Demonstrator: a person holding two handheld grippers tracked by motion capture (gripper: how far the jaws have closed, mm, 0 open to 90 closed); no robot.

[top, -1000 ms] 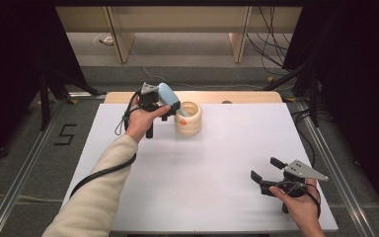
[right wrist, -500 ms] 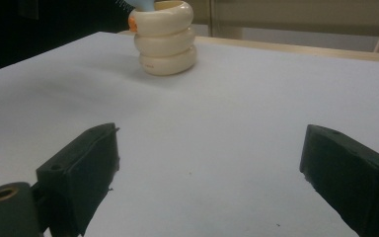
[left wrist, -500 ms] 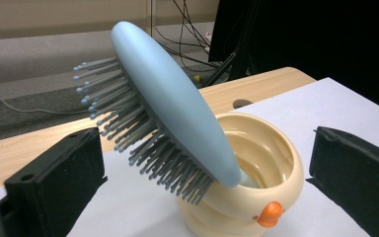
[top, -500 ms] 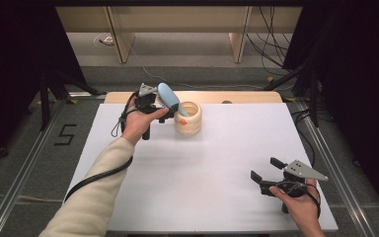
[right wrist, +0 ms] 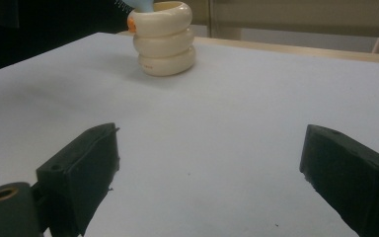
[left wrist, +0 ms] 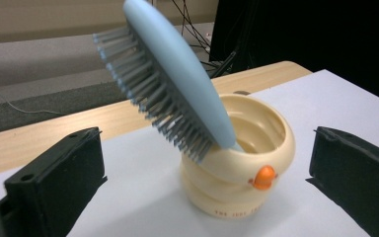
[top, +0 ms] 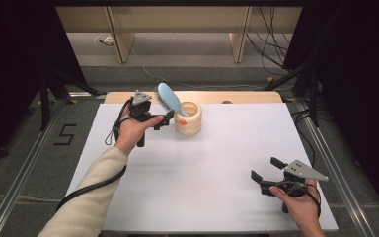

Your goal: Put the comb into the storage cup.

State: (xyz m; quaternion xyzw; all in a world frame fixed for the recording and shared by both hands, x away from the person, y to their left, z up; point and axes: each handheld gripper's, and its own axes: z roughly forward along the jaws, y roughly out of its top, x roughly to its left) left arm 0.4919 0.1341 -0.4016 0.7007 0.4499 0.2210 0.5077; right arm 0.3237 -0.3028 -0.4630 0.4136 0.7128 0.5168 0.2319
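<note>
The left gripper's (top: pixel 164 118) fingers (left wrist: pixel 54 185) stand spread wide and grasp nothing; in the left gripper view they flank the cream ribbed cup (left wrist: pixel 239 163), one finger low at the left edge and the other at the right edge, with open air between each finger and the cup's wall. The pale blue hairbrush (left wrist: pixel 175 81) stands handle-down inside that cup, its head leaning out over the rim toward the left finger's side, grey bristles facing down and toward that finger, apart from both fingers. A small orange knob sits on the cup's upper ring, facing the left gripper. From the high view the left gripper hovers just beside the cup (top: pixel 188 118) at the far middle of the white surface (top: pixel 217 163), the hairbrush (top: pixel 169 98) tilting back over the gripper's front end. The right gripper (top: pixel 266 169) is held near the surface's near right corner, well apart from the cup; its fingers (right wrist: pixel 81 165) are likewise released and wide, with bare surface between them, and the cup (right wrist: pixel 164 39) shows far ahead, toward the left finger's side.
</note>
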